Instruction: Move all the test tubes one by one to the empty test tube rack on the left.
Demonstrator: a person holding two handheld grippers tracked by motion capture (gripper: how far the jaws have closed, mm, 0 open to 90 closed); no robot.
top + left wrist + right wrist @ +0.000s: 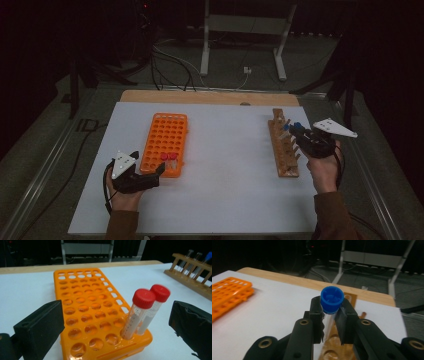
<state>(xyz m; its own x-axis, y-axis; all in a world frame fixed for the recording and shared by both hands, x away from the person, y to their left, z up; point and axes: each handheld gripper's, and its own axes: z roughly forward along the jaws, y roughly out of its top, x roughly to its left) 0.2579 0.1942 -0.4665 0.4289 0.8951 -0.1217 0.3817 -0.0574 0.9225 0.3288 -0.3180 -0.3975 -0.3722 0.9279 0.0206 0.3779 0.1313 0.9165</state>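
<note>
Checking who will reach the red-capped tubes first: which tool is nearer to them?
Left. The left tool sits just beside the red-capped tubes at the orange rack corner; the right tool is across the table, shut on a blue-capped tube over the wooden rack.

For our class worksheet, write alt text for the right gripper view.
The right tongs clamp a clear tube with a blue cap above a wooden rack. An orange rack lies at far left on the white table.

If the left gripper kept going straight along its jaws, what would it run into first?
Most likely the two red-capped tubes at the near corner of the orange rack. The open left gripper frames them between its jaws, though the rack's near edge sits lower and might touch first.
</note>
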